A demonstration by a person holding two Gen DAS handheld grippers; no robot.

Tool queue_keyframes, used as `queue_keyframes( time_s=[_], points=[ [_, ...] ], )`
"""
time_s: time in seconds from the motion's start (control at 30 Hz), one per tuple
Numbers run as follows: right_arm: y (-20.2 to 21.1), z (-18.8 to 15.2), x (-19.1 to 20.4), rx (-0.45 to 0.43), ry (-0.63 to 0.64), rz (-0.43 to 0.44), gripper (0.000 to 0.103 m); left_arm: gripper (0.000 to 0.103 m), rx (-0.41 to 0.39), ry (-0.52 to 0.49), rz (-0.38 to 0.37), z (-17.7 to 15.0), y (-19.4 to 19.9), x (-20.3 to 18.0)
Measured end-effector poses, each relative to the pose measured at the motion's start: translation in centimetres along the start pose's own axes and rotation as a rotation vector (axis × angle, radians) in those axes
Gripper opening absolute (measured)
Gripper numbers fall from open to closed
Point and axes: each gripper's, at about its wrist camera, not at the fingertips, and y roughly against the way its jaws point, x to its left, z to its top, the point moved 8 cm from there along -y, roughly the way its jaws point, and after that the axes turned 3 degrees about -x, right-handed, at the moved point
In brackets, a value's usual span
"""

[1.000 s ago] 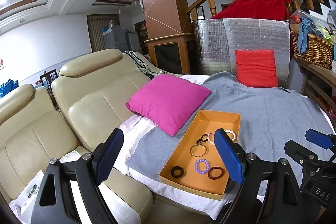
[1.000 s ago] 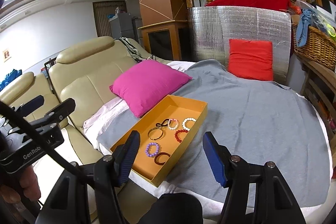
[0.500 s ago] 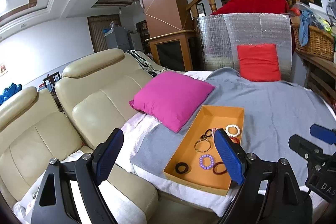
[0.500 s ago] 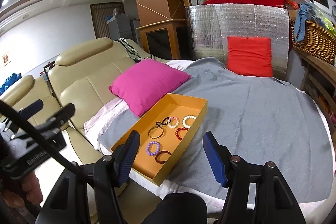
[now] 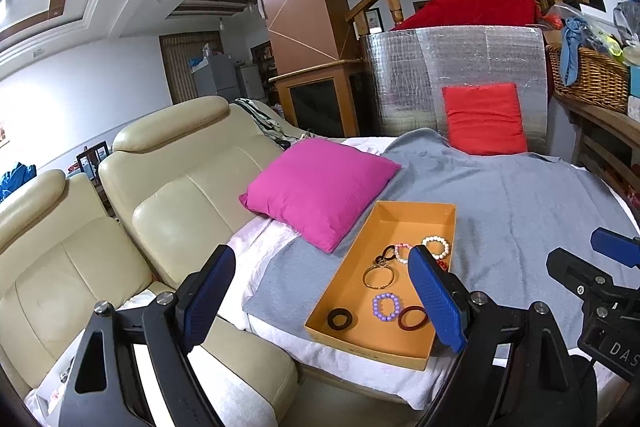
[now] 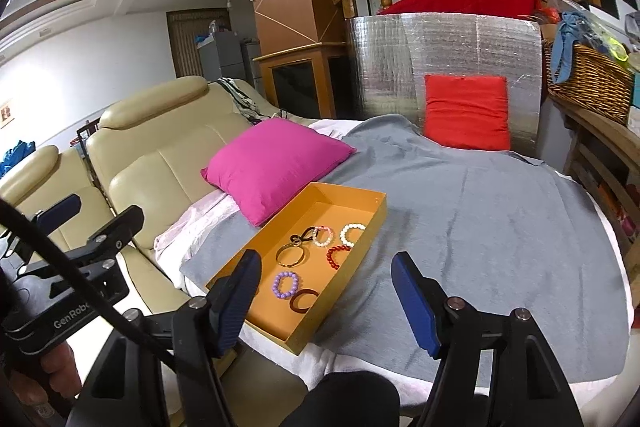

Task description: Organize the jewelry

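Note:
An orange tray (image 5: 400, 215) (image 6: 352, 195) lies on a grey blanket (image 6: 480, 219) and holds several bracelets: a purple bead one (image 5: 386, 306) (image 6: 285, 284), a gold bangle (image 5: 377, 277) (image 6: 290, 254), a white bead one (image 5: 436, 247) (image 6: 353, 233), a red bead one (image 6: 337, 255), a dark brown ring (image 5: 412, 317) (image 6: 303, 299) and a black ring (image 5: 340, 318). My left gripper (image 5: 320, 303) is open and empty, in front of the tray's near end. My right gripper (image 6: 328, 303) is open and empty, near the tray's front right corner.
A pink cushion (image 5: 320, 187) (image 6: 276, 163) lies just behind the tray. A red cushion (image 6: 466, 117) leans on a silver foil panel (image 6: 440, 55). A cream leather sofa (image 5: 160, 195) is at the left. A wicker basket (image 6: 588, 75) stands on a shelf at the right.
Both grippers have drawn back and risen slightly, so the tray looks a little farther off. Both stay open and empty. The bracelets have not moved.

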Motion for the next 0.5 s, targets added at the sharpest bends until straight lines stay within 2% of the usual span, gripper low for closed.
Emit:
queue_keyframes(
  time_s=[0.5],
  points=[
    [1.6, -0.6, -1.6, -0.012, -0.017, -0.039, 0.071, 0.088, 0.004, 0.008, -0.012, -0.6, 0.0, -1.4]
  ],
)
